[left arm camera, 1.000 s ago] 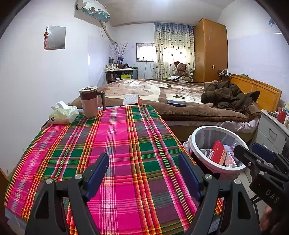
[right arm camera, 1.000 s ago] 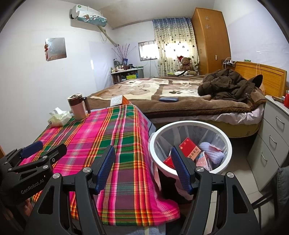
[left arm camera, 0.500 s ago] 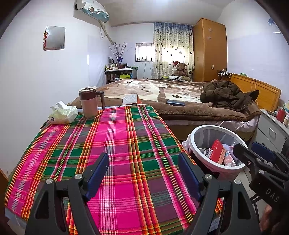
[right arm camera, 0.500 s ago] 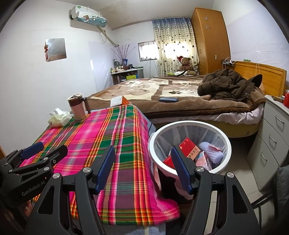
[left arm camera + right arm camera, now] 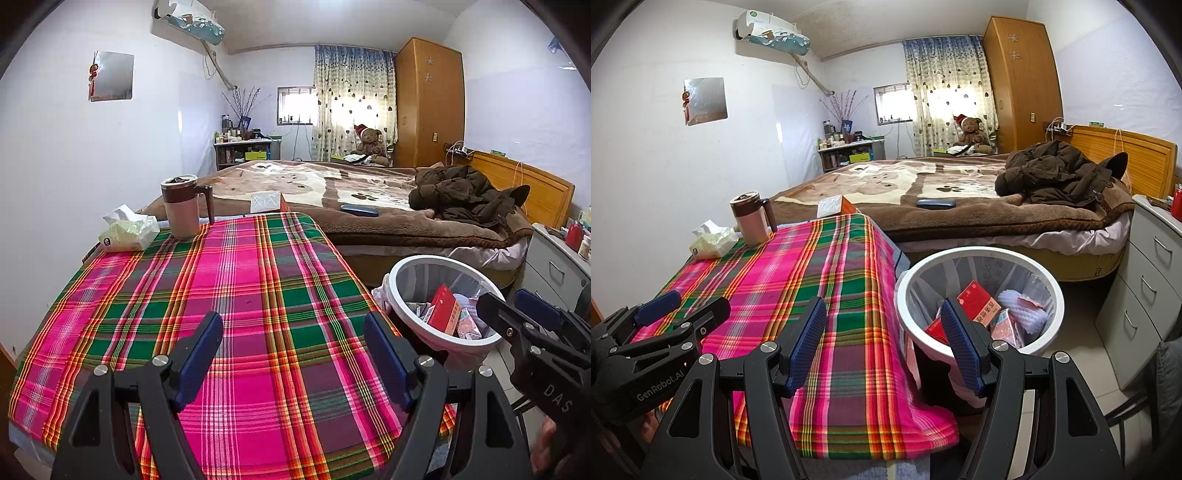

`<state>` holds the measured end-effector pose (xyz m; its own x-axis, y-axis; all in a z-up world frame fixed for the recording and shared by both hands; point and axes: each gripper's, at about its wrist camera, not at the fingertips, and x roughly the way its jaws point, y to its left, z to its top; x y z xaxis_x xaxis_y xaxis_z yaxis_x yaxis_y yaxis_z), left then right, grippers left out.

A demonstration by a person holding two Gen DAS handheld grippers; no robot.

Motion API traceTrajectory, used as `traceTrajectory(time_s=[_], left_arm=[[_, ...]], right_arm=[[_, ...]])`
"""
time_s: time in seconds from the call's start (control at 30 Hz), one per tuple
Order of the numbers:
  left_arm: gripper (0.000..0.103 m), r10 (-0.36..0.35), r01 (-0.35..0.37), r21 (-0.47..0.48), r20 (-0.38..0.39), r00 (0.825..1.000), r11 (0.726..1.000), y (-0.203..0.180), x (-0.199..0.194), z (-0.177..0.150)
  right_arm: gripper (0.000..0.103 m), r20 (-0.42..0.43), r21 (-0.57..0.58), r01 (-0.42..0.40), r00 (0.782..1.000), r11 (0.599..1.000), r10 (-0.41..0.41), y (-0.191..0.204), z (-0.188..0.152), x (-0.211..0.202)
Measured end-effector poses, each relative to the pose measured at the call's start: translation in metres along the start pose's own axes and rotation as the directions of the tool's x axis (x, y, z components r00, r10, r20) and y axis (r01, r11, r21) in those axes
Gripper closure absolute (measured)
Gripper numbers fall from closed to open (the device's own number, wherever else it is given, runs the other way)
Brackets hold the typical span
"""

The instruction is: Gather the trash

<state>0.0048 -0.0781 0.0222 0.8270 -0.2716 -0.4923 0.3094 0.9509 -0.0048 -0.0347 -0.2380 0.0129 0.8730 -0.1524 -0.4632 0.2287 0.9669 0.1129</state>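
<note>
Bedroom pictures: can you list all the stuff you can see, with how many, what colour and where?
tablecloth: one, pink, green and orange plaid, over the table in front
mug: one, brown and pink, far left end of the table
tissue pack: one, pale green and white, left of the mug
trash bin: one, white rim with clear liner, on the floor right of the table
red box: one, red, inside the bin among other wrappers
bed: one, brown blanket, behind the table
jacket: one, dark brown, heaped on the bed
teddy bear: one, brown, by the curtain
wardrobe: one, orange wood, far corner
left gripper: one, black with blue pads, open, nothing between the jaws
right gripper: one, same colours, open, empty
</note>
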Motion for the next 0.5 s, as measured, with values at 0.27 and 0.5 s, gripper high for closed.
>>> traceTrajectory(time_s=[0.27, 0.5], left_arm=[[0.023, 0.001, -0.001, 0.001, 0.0, 1.0, 1.0, 0.0002, 0.0002, 0.0002], [0.023, 0.002, -0.002, -0.001, 0.0, 1.0, 1.0, 0.0005, 0.0002, 0.0004]], right_arm=[[0.037, -0.001, 0.0, 0.0, 1.0, 1.0, 0.0, 0.0004, 0.0, -0.0001], [0.037, -0.003, -0.001, -0.001, 1.0, 1.0, 0.001, 0.0009, -0.0002, 0.0005]])
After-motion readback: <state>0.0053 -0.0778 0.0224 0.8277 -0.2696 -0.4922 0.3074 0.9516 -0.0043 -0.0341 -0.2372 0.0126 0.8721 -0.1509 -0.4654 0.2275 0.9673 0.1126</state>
